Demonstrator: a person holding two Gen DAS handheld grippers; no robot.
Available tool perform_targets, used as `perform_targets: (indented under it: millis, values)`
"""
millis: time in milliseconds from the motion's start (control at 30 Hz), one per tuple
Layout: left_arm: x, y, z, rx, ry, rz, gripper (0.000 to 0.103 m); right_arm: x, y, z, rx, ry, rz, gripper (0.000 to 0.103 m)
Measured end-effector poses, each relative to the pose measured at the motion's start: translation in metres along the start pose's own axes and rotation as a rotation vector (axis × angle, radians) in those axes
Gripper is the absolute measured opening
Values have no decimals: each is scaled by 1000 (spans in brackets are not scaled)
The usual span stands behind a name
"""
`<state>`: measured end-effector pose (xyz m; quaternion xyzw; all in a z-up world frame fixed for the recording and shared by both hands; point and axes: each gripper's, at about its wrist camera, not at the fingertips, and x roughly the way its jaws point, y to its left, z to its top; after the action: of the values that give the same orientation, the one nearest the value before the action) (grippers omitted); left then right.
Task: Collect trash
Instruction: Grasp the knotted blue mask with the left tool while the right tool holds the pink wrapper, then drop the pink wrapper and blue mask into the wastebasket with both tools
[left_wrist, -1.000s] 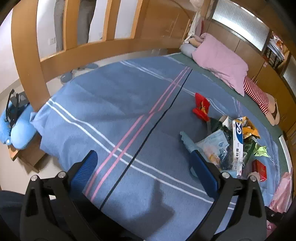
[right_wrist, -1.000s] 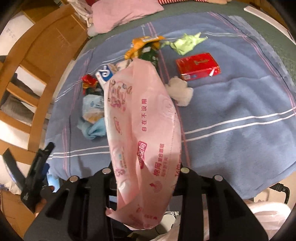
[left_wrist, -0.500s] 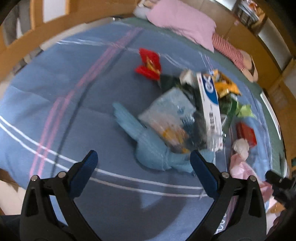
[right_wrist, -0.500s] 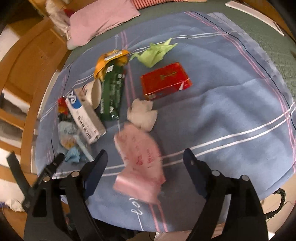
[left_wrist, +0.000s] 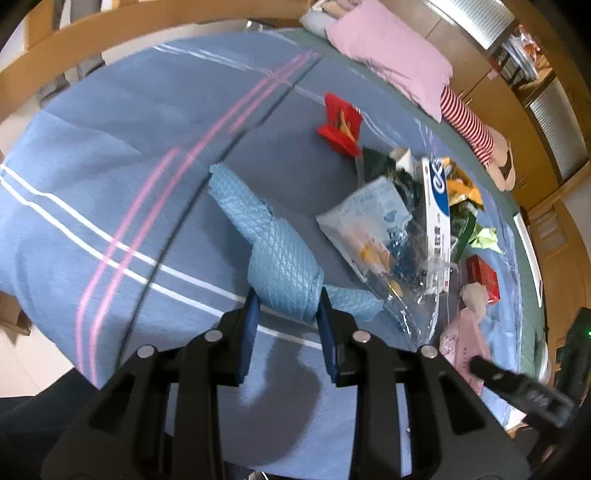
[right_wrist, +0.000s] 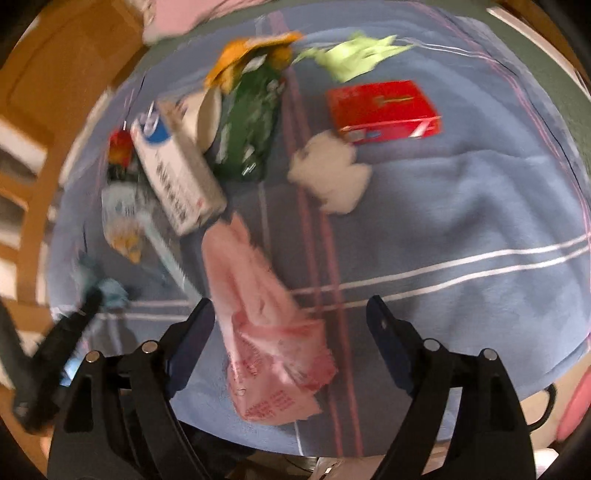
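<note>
Left wrist view puts our left tool (left_wrist: 286, 314) closed around the near end of a crumpled blue quilted cloth (left_wrist: 275, 251) that lies on the bed (left_wrist: 92, 155), its pads pressing the fabric from both sides. Just right of it sits the main heap: a clear plastic bag (left_wrist: 373, 229), a white and blue carton (left_wrist: 437, 218), green and orange wrappers, and a red wrapper (left_wrist: 341, 125) farther off.

From the right wrist view, our right tool (right_wrist: 290, 315) stands wide open and holds nothing; a pink plastic bag (right_wrist: 266, 314) lies flat on the bed between its fingers, untouched by them. Beyond it we see a white tissue wad (right_wrist: 330, 175), a red box (right_wrist: 384, 110) and a crumpled green paper (right_wrist: 354, 55), though this picture is blurred.

We judge the collecting barely begun: one piece is gripped but not yet lifted clear, nothing shows inside the pink bag, and nearly all the litter is left to gather.
</note>
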<state>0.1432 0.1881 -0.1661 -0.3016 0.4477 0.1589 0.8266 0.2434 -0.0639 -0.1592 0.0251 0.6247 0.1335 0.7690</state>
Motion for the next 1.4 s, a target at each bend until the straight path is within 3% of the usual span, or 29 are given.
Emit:
perform_targets:
  millis: [33, 100, 133, 267, 367, 533, 600, 700, 800, 900, 1100, 1233, 1400]
  values:
    - [-2, 1, -1, -2, -3, -7, 31, 4, 5, -1, -10, 4, -14, 82]
    - [-3, 0, -1, -5, 1, -21, 31, 13, 12, -6, -7, 32, 9, 70]
    - [-4, 0, -2, -4, 0, -21, 31, 18, 14, -8, 4, 54, 44, 49]
    - [-10, -8, -3, 33, -28, -1, 31, 20, 9, -16, 58, 48, 125, 39]
    - [-20, -23, -5, 119, -85, 46, 31, 3, 2, -19, 88, 4, 163, 38]
    - [-39, -45, -17, 267, -183, 91, 31, -48, -3, -26, 69, -145, 153, 38]
    - [-44, -53, -20, 299, -190, 28, 31, -71, -3, -31, 56, -211, 154, 38]
    - [-51, -57, -29, 319, -159, -148, 31, -109, -11, -47, 38, -312, 166, 38]
    - [-59, -63, -42, 380, -176, -158, 31, -148, -37, -73, 83, -394, 220, 38]
    - [-61, -68, -51, 403, -164, -173, 31, -179, -64, -102, 150, -468, 214, 38]
    - [-65, -62, -59, 356, -102, -350, 31, -203, -113, -161, 244, -470, 145, 39]
    - [-73, -65, -72, 384, -117, -379, 31, -198, -121, -179, 247, -424, 122, 39]
    - [-74, -69, -82, 423, -113, -360, 31, -184, -115, -189, 205, -365, 89, 38]
